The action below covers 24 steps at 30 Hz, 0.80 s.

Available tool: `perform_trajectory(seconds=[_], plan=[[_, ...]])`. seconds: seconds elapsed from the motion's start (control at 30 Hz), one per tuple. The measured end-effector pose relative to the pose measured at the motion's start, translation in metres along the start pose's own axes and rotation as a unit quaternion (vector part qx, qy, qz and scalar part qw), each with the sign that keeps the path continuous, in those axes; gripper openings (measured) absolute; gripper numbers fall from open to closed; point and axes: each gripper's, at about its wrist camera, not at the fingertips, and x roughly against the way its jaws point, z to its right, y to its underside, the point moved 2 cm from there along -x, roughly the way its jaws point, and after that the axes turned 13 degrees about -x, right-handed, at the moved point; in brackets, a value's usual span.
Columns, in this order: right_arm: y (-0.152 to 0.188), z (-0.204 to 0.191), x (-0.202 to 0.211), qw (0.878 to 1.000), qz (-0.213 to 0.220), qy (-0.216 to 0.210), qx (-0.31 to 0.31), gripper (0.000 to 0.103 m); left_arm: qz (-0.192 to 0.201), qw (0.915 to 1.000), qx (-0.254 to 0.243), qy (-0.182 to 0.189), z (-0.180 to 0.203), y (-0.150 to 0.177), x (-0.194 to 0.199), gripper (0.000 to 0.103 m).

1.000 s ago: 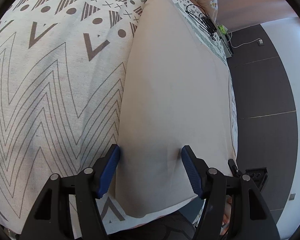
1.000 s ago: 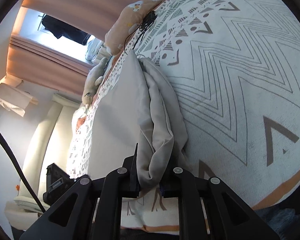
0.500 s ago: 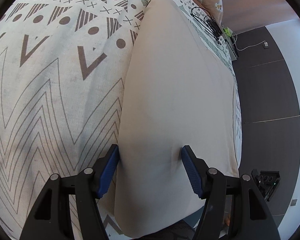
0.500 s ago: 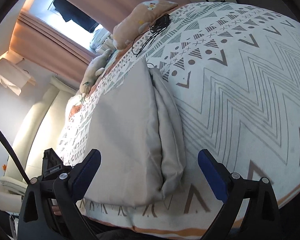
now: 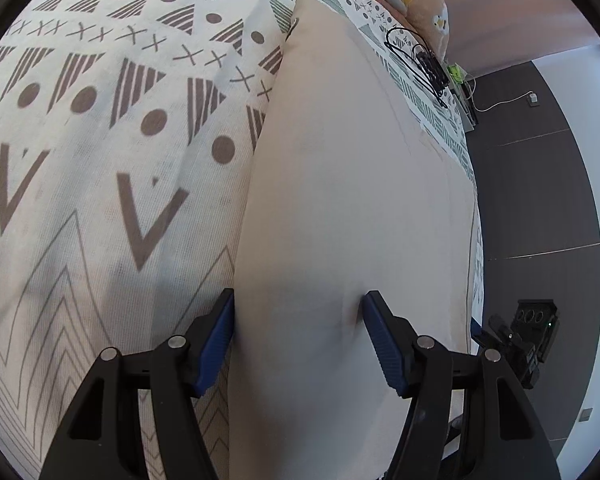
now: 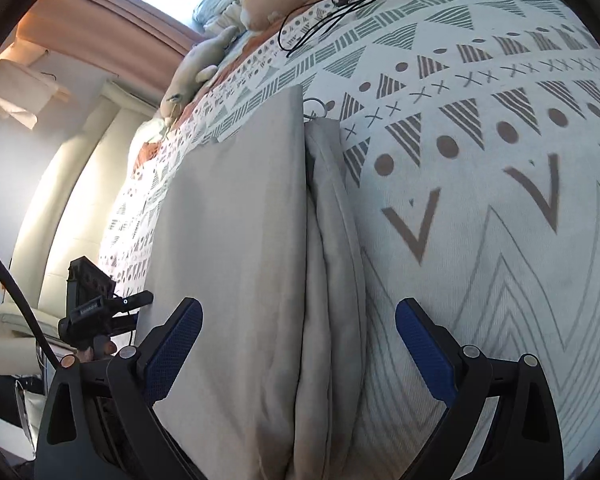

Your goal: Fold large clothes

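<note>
Item: one large beige garment [image 5: 352,216], folded into a long flat panel, lying on the bed [image 5: 80,184] along its right-hand edge and running from near to far; in the right wrist view the same garment [image 6: 236,248] shows a smooth top panel with a bunched stack of layers along its right side. Bedcover: white, printed with chevrons, triangles, dots and crosses. Left claw [image 5: 299,334]: jaws part open, straddling the garment's left margin, the left pad at the cloth's edge, the right pad dimpling the top surface; pressing on the fabric, though whether it truly pinches a fold cannot be told. Right claw [image 6: 299,354]: jaws have just been opening and now stand wide, the bunched edge lying between them, neither pad touching it, nothing held. Handling note: the step appears to be settling and squaring the fold just laid; it should go best with the left claw pinning the panel while the right regrips the loose stacked layers and aligns them flush with the top edge. Surroundings: black cable [image 6: 332,4] and plush toys [image 6: 198,68] at the far end; dark floor [image 5: 540,208] to the right.
</note>
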Motion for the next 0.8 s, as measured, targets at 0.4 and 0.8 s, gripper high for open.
perform_trajectory(seconds=[0.4,0.8], plan=[[-0.067,-0.019,-0.083,0.998,-0.063,-0.022,0.000,0.080,0.005,0.9999,-0.011,-0.001,-0.003,-0.046,-0.017,0.065],[-0.118,-0.024,-0.143,0.994,-0.106,-0.038,-0.002,0.068,0.006,0.9993,-0.029,-0.021,-0.001,-0.091,-0.030,0.065]])
